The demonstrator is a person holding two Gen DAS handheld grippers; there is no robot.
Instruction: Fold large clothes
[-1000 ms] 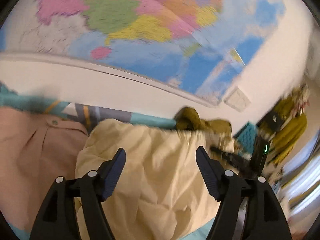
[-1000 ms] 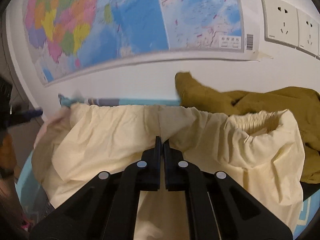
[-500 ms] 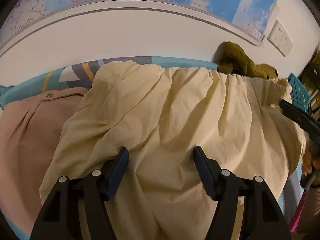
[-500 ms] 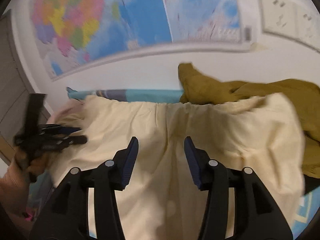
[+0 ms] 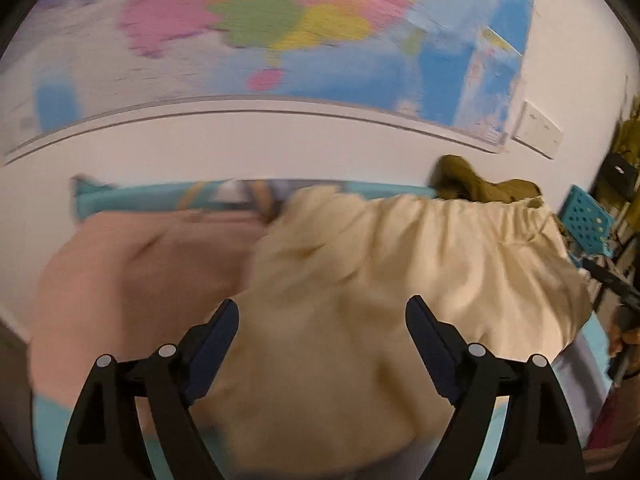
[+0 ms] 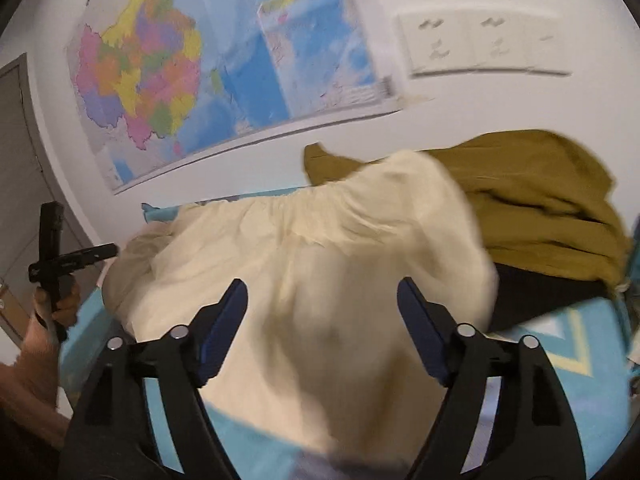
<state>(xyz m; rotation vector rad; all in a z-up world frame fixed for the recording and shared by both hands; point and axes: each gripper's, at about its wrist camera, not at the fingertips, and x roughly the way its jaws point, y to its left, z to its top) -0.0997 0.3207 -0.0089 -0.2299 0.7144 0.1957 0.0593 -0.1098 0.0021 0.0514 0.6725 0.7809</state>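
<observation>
Jaws of both grippers stand wide apart with nothing pinched between them; the right gripper [image 6: 320,320] has just been opening from a closed pinch, and the left gripper [image 5: 322,340] has just been widening too, with only loose cloth lying beyond their tips. Both views are blurred by motion. A large cream garment [image 5: 400,280] lies spread over a bed with a turquoise patterned cover [image 6: 560,340], its gathered waistband toward the far edge by the wall. Each pair of jaws hangs over the near part of that cloth, apparently not touching it, though the blur makes this uncertain. Judging from the released jaws above a flat-lying garment, a fold seems just laid down and let go, so the cloth can settle. A pink garment [image 5: 140,272] lies at the left side of the bed, touching the cream one. An olive garment [image 6: 540,208] is heaped at the far right corner against the wall, partly under the cream cloth's edge. A coloured wall map [image 6: 180,80] and a row of sockets [image 6: 480,44] hang above the bed's far edge. The person's left hand [image 6: 56,300] shows at the bed's left edge in the right wrist view
</observation>
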